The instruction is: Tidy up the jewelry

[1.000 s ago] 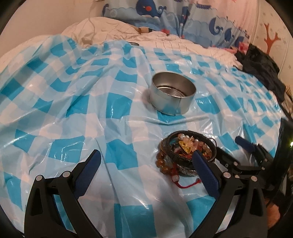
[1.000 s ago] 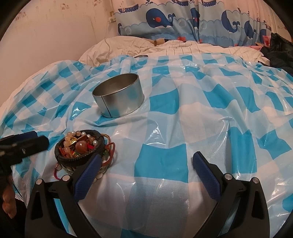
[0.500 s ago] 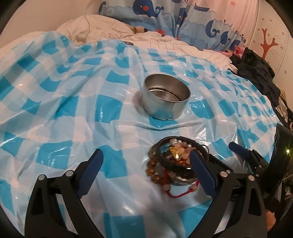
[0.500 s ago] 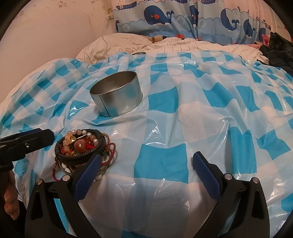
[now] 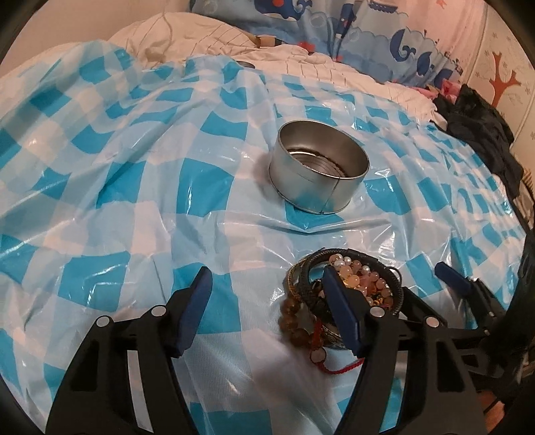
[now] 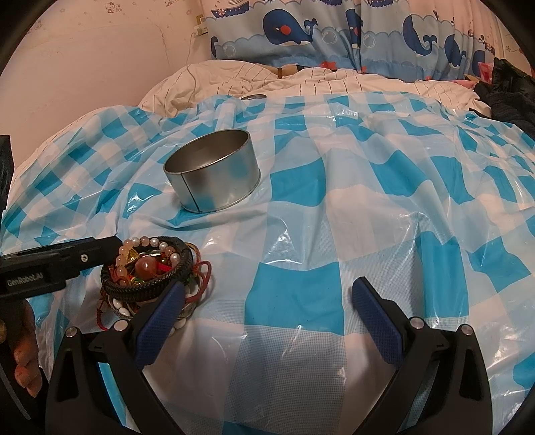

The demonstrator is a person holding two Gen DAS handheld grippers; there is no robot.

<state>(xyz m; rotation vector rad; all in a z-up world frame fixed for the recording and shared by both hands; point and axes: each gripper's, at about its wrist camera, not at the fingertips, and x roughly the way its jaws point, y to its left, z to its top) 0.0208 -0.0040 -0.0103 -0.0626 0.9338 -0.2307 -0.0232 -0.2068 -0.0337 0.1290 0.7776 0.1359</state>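
Note:
A heap of jewelry (image 5: 361,281) lies on the blue-and-white checked plastic sheet (image 5: 140,187): black braided bracelets, pearl and amber beads, red cord. Behind it stands an empty round metal tin (image 5: 317,180). My left gripper (image 5: 267,284) hovers low at the heap's left side, its jaws closing. Its right finger overlaps the heap, and brown beads (image 5: 292,316) lie just inside the gap; no pad visibly presses on them. In the right wrist view the heap (image 6: 150,264) sits left of my right gripper (image 6: 267,291), which is open over bare sheet. The tin (image 6: 214,180) is farther back.
The sheet covers a bed with a white quilt (image 6: 301,83) and whale-print pillows (image 6: 301,30) at the back. Dark clothes (image 5: 478,134) lie at the right edge. A small round lid (image 6: 254,97) sits at the sheet's far edge. A hand (image 6: 23,351) holds the left gripper.
The left gripper's jaws have narrowed and it has come in closer, so its right finger now overlaps the jewelry heap. The right gripper has kept still.

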